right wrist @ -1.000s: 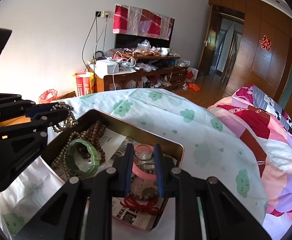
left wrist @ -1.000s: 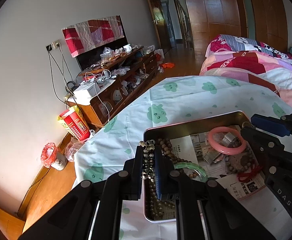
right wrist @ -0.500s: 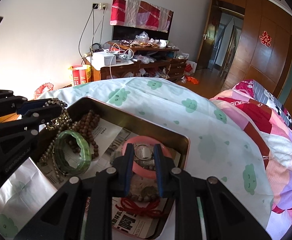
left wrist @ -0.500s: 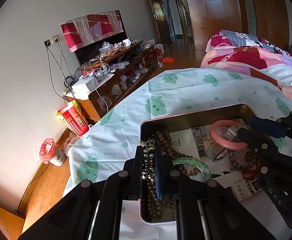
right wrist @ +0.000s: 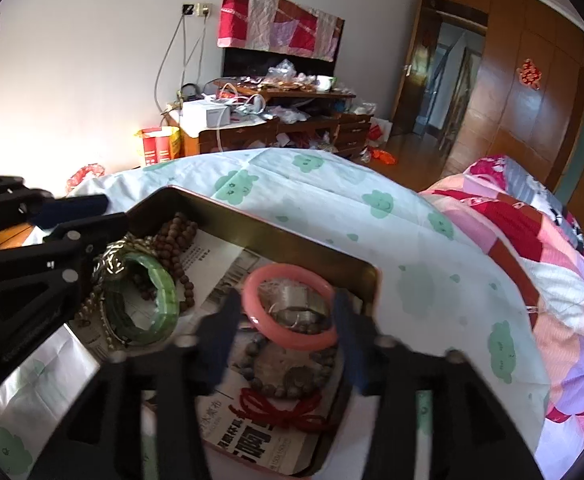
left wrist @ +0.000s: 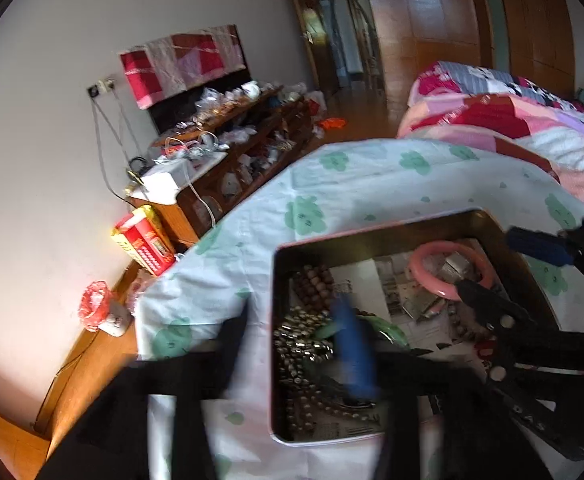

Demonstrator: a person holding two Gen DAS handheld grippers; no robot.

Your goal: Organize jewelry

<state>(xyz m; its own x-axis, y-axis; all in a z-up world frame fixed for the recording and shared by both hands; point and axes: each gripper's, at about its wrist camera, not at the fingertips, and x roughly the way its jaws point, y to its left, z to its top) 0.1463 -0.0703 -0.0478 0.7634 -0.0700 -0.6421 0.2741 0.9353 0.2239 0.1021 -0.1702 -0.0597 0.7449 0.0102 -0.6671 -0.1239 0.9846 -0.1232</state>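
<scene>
A metal tin lined with newspaper lies on the bed. It holds a pink bangle, a green bangle, brown wooden beads, a metallic bead strand, a dark bead bracelet and a red cord. My left gripper is open and blurred over the tin's left end, above the metallic strand. My right gripper is open, its jaws either side of the pink bangle.
The tin rests on a white sheet with green clouds. A patchwork quilt lies to the right. A cluttered wooden TV cabinet stands against the far wall, with a red-and-yellow box on the floor.
Both grippers have opened. The left let go of the metallic bead strand, which now lies in the tin. The right let go of the pink bangle, which now lies flat in the tin.
</scene>
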